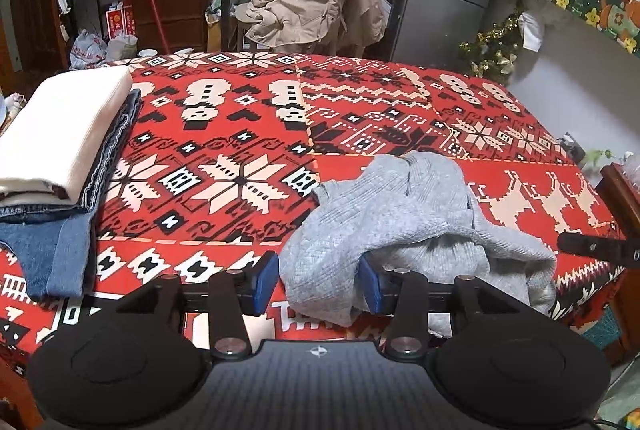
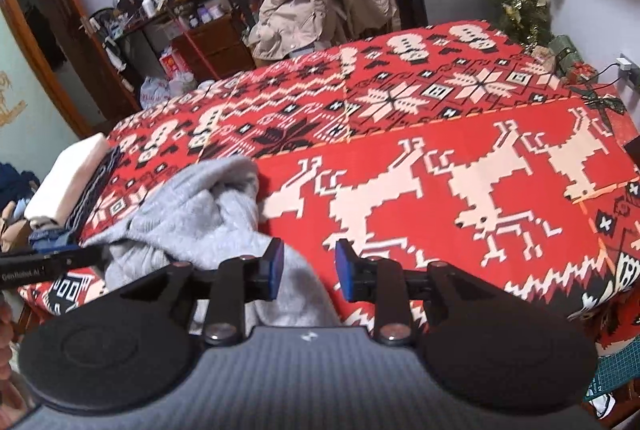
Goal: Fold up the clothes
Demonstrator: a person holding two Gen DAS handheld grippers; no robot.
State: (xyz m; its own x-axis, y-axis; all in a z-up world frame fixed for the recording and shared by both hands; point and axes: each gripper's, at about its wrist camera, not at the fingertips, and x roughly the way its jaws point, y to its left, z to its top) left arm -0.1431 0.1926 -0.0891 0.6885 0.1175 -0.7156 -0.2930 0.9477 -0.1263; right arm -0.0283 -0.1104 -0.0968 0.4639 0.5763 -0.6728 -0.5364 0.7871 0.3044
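Grey sweater (image 1: 404,226) lies crumpled at the desk's (image 1: 224,158) near edge, lower centre of frame. Your left gripper (image 1: 318,284) straddles a fold unpinched; your right gripper (image 2: 309,272) gapes over its hem. Closing now, you risk bunching several layers, or dragging it off the edge.

A crumpled grey knit sweater (image 1: 404,226) lies heaped near the front edge of the red patterned cloth; at far left, folded cream fabric (image 1: 60,134) tops a stack of folded denim (image 1: 48,250).
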